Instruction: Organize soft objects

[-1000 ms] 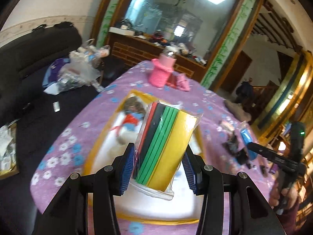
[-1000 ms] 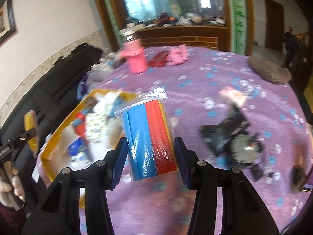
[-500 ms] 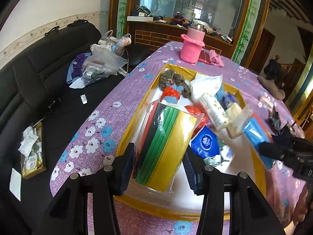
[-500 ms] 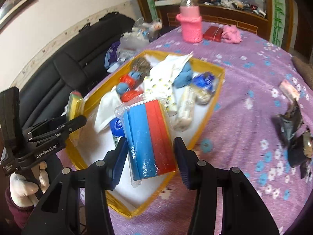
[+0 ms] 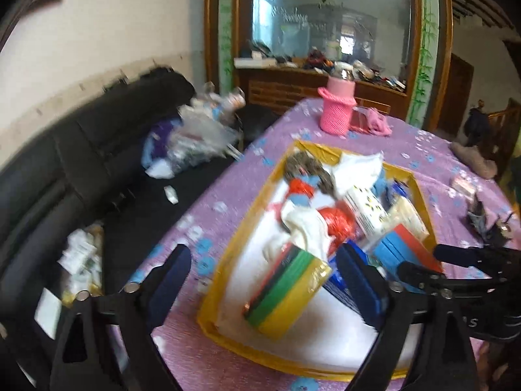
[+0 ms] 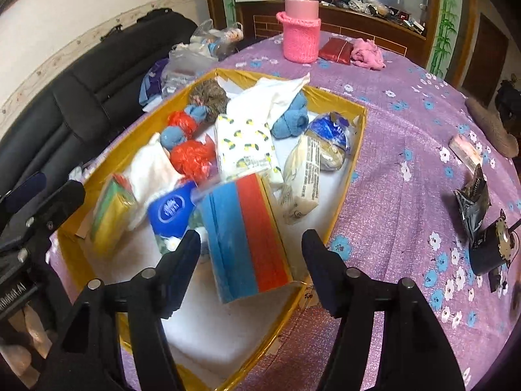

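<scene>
- Left claw [image 5: 263, 280] spread, its green-yellow pack [image 5: 286, 296] lying free inside the yellow box [image 5: 208, 293]
- Right claw [image 6: 250, 260] spread, blue-red pack [image 6: 247, 238] resting in the box, sorted with other soft things

Tray [image 6: 355, 137] on table [image 6: 407, 104], ahead of right gripper [image 6: 250, 260]. Foam pack [image 6: 247, 238] just ahead between its fingers, in tray. Second pack [image 5: 286, 293] between left gripper's [image 5: 263, 280] fingers. Bottle [image 6: 301, 29] far behind tray. Sofa [image 6: 81, 97] left of table.
</scene>
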{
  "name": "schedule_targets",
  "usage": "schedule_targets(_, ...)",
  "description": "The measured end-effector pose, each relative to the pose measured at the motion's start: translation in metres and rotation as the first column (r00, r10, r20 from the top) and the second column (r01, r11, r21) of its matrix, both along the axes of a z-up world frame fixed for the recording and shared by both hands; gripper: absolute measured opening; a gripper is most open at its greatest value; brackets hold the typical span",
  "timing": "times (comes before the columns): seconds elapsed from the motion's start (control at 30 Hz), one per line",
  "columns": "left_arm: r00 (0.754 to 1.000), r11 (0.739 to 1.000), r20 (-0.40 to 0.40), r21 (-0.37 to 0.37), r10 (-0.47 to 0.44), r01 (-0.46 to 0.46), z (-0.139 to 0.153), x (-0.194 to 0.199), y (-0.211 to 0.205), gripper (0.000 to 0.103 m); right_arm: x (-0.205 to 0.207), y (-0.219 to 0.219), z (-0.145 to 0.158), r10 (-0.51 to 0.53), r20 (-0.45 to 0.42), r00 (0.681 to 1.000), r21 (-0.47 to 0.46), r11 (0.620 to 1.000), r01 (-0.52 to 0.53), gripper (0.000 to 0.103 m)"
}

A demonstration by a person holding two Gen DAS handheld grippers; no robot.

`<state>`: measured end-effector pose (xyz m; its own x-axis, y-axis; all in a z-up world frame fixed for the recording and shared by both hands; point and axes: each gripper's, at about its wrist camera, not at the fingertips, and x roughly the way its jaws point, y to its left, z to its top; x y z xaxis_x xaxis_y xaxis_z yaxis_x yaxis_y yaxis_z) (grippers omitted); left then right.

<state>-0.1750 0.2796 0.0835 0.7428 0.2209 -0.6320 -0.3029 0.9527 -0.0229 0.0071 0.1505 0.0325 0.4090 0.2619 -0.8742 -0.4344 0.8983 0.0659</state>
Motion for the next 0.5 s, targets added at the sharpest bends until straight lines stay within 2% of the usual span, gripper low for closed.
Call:
schedule_targets(0.1,0.999,0.997,0.028,0.068,0.021,-0.022,0.005,-0.009,-0.016,0.098,-0.001,-0.004,0.008,-0.005,0.010,1.000,0.030,1.000,0.004,0.064)
schedule_targets(0.5,1.000,0.992,0.013,0.127,-0.004,0.003,0.013,-0.018,-0.051,0.098,-0.013,-0.036,0.032,-0.034,0.070,0.997,0.097,0.995,0.027,0.064)
